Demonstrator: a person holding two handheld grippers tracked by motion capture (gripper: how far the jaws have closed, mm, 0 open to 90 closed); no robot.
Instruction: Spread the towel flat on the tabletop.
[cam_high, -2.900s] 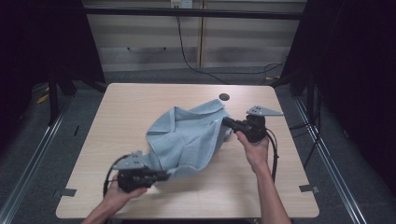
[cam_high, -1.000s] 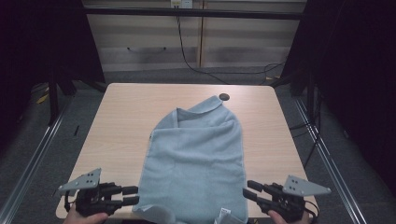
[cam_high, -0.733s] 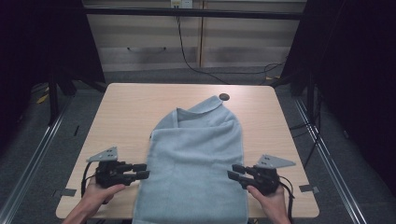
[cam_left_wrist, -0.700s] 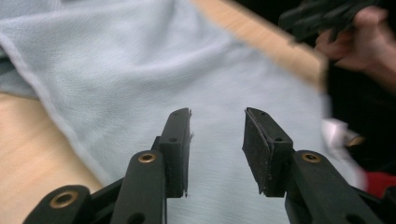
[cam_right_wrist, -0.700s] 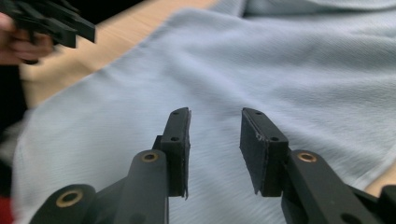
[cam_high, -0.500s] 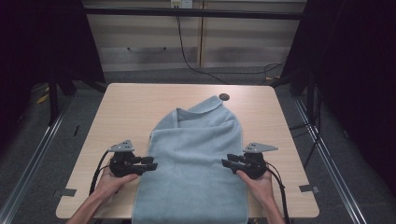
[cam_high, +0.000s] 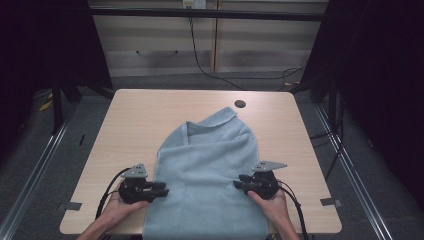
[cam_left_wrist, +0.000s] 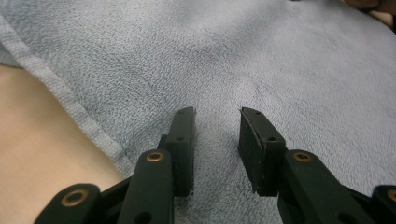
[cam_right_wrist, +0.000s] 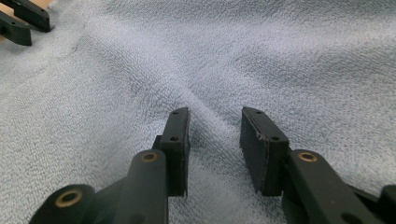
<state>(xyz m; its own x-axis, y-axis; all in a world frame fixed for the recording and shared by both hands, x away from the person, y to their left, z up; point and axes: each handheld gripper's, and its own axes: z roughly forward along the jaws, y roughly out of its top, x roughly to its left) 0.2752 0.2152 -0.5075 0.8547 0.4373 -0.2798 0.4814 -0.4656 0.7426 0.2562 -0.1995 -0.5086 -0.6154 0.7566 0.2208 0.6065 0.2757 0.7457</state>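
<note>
Because the pale blue terry towel (cam_high: 205, 185) is soft and limp, pinch its side hems. Left gripper (cam_left_wrist: 215, 140) has just been closing, right gripper (cam_right_wrist: 215, 140) slightly too; both stand spread over the cloth, gripping nothing

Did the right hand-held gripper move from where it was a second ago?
Yes. The right hand-held gripper has moved up the table from its near edge, toward the dark hole, and inward onto the blue towel.

High view: above the person's side, looking forward and down at the table (cam_high: 150, 107).
Gripper views: close, along the jaws.
Shared: the towel (cam_high: 210, 165).
</note>
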